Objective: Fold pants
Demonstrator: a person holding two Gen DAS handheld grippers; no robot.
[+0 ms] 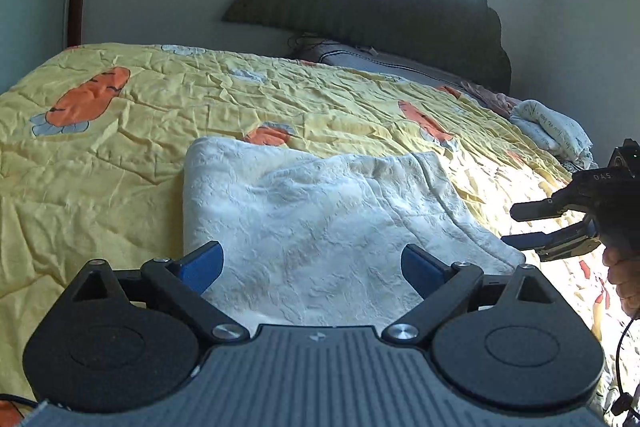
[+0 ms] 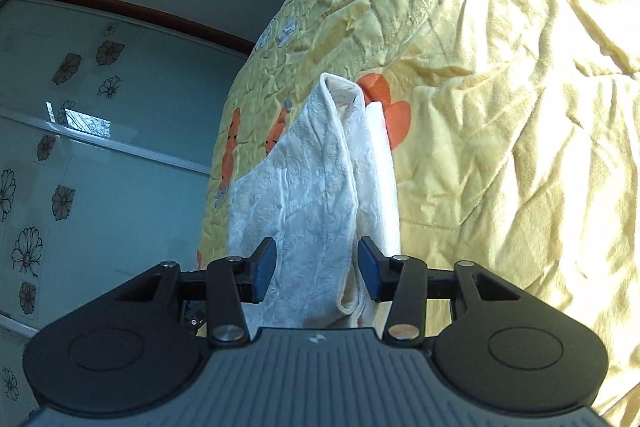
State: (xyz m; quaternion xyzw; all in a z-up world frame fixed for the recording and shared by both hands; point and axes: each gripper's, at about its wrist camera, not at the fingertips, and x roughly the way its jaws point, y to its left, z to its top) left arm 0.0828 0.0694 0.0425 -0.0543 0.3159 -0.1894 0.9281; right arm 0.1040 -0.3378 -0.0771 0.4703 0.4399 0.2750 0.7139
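A: The left tool (image 1: 312,267) stands wide apart with nothing gripped; the white pants (image 1: 320,223) lie flat on the bed (image 1: 100,167) just beyond its fingers.

B: The right tool (image 2: 316,269) is half open, a raised fold of the pants (image 2: 320,187) between its fingers; I can't tell if the pads press it.

A: My view shows the right tool (image 1: 532,227) from outside, at the pants' edge, a hand (image 1: 624,267) behind it.

B: Only mine shows the flowered glass door (image 2: 100,147).
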